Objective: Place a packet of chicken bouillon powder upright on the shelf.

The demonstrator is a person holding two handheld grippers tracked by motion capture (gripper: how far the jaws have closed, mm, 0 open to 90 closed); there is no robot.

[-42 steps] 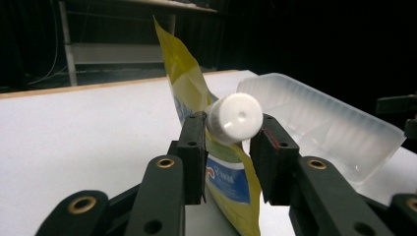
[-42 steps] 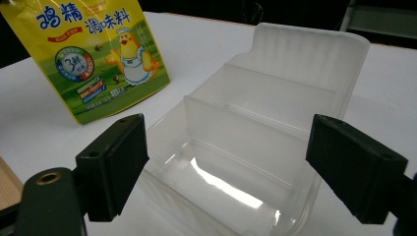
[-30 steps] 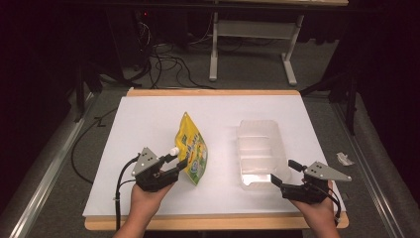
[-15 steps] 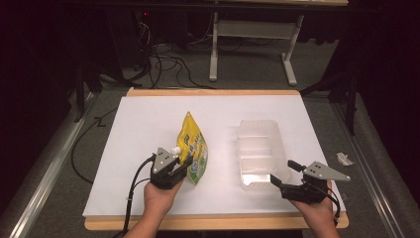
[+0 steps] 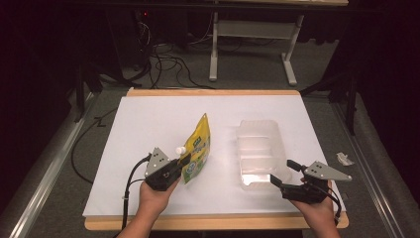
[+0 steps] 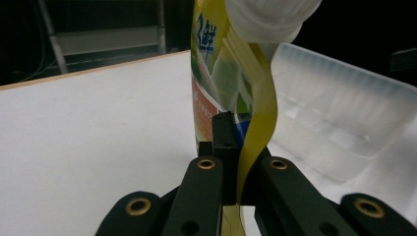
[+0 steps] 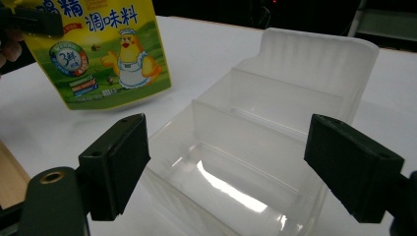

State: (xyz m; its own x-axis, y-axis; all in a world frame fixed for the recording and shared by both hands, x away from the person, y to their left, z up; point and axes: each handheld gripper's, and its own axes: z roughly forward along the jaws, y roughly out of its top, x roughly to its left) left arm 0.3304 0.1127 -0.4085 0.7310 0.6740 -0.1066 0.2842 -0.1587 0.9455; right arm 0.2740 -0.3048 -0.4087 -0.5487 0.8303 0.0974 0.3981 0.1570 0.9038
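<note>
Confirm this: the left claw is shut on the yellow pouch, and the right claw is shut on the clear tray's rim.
Not quite. The right claw is open, its jaws standing wide either side of the clear tray, as the right gripper view shows. The left claw is indeed shut on the yellow pouch.

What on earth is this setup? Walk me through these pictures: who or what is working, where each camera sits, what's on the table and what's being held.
No robot here: a person holds a hand-operated two-jaw gripper in each hand. The high view looks down from above the person's side of the table. The other two pictures come from small cameras riding on each gripper, looking along its black jaws.

On the white table stand a yellow spouted seasoning pouch and a clear plastic container with dividers inside.

The left gripper has just closed its jaws on the pouch's edge, below the white cap; the left gripper view shows the yellow film pinched between them. The right gripper is open, its jaws spread either side of the container's near end without gripping it.
</note>
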